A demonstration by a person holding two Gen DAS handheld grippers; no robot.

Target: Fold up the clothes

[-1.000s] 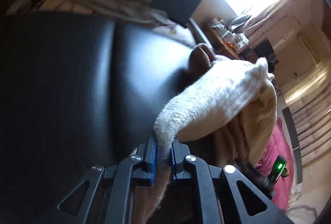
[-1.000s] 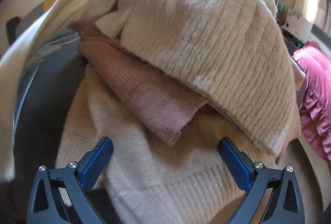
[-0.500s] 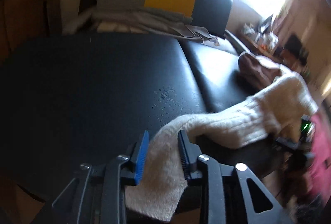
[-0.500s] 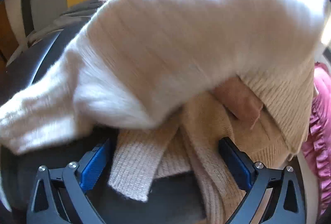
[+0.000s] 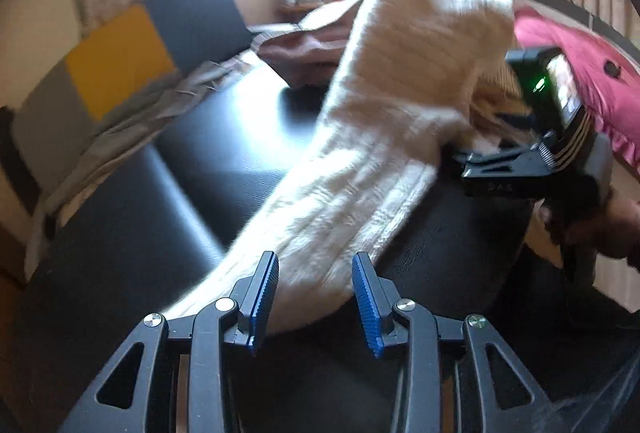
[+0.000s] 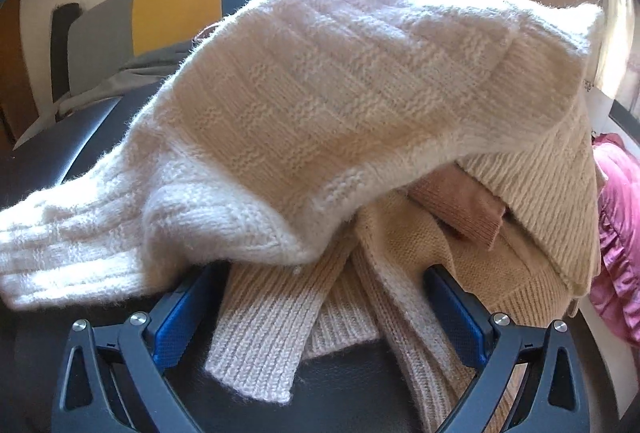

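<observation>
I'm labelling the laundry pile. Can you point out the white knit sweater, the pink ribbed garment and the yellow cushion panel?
white knit sweater (image 6: 340,105): right wrist view, its textured body.
pink ribbed garment (image 6: 464,205): right wrist view, exposed fold under the sweater.
yellow cushion panel (image 5: 116,59): left wrist view, panel's centre.

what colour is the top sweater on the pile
Cream white knit sweater, clearest in the right wrist view.

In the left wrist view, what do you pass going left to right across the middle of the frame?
Yellow and grey cushion → black leather seat → white knit sweater → right gripper, held in a hand → pink ruffled fabric.
</observation>
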